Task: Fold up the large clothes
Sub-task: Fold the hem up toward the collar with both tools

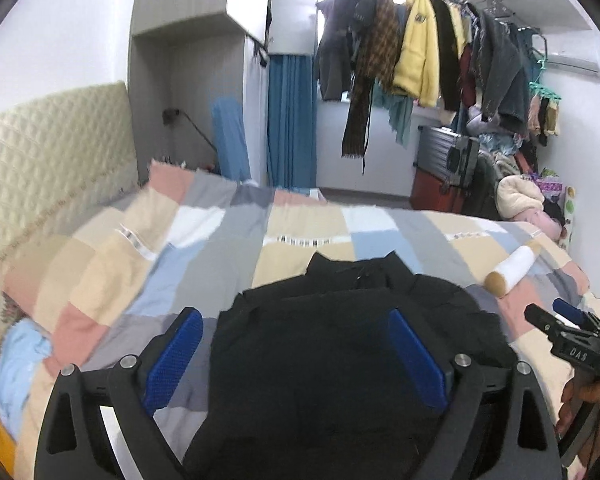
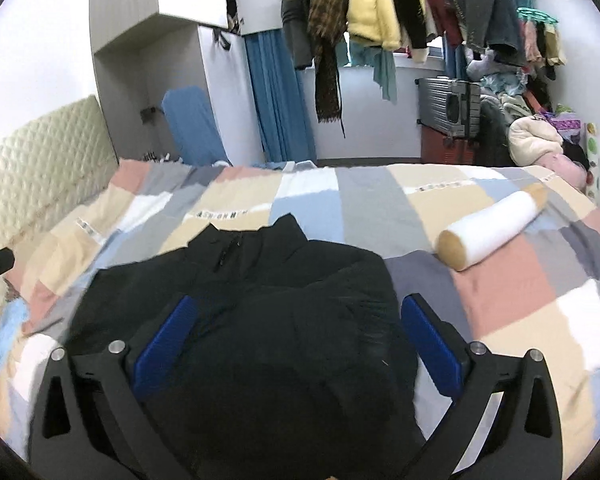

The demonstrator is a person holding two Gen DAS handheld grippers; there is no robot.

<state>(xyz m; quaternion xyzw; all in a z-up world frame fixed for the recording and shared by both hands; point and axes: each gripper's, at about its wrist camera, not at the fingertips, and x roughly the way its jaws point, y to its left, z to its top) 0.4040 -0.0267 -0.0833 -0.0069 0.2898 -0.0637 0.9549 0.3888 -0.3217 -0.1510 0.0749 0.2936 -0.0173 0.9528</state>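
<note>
The black jacket (image 2: 260,320) is being left lying on the bed (image 2: 520,300); left gripper (image 1: 296,356) and right gripper (image 2: 300,344) are being held released.

Patchwork bed (image 2: 500,304) w/ black jacket (image 2: 268,320), prob. bolster (image 2: 496,232).

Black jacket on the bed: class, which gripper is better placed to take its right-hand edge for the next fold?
Probably the right gripper. Its open jaws straddle the black jacket, one jaw just past its right edge. The left gripper, also open, sits toward the jacket's left side.
</note>
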